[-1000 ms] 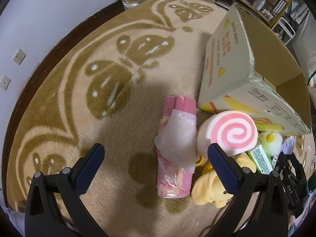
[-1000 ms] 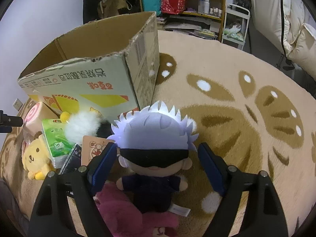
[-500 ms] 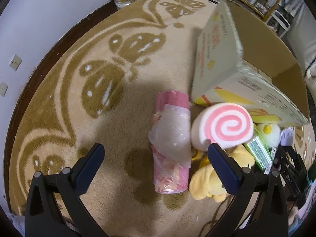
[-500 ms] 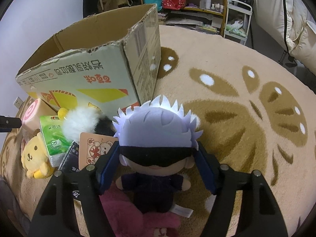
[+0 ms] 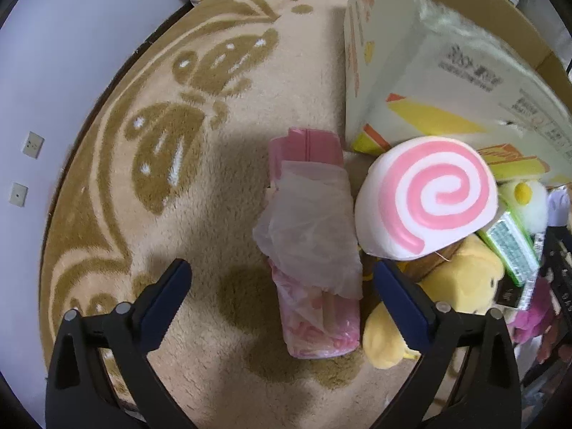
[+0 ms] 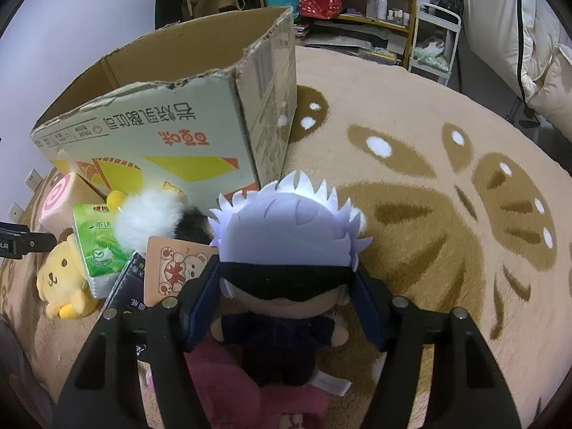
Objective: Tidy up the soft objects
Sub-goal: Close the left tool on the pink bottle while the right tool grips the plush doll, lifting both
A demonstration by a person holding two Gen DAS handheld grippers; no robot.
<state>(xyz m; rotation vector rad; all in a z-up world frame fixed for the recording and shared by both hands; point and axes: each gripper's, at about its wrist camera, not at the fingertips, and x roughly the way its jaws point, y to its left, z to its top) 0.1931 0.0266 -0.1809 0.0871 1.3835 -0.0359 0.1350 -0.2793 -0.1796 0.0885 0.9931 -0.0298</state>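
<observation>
My right gripper (image 6: 286,286) is shut on the head of a white-haired doll with a black blindfold (image 6: 286,228), which lies on a dark pink plush (image 6: 250,386). My left gripper (image 5: 282,286) is open above a pink tissue pack (image 5: 314,250) with a crumpled clear wrapper on it. A pink swirl roll cushion (image 5: 429,196) lies right of the pack, over a yellow dog plush (image 5: 461,286). The open cardboard box (image 6: 171,132) stands behind the pile and also shows in the left wrist view (image 5: 429,71).
A green tissue pack (image 6: 96,243), a white fluffy toy (image 6: 150,218), a bear-print card (image 6: 175,268) and a dark packet (image 6: 132,286) lie by the box. The beige patterned rug (image 6: 429,178) spreads right. Shelves (image 6: 375,0) and a wall (image 5: 53,71) border it.
My right gripper's fingers have closed in onto the doll's head. My left gripper has moved forward and lower toward the pink tissue pack, staying open.
</observation>
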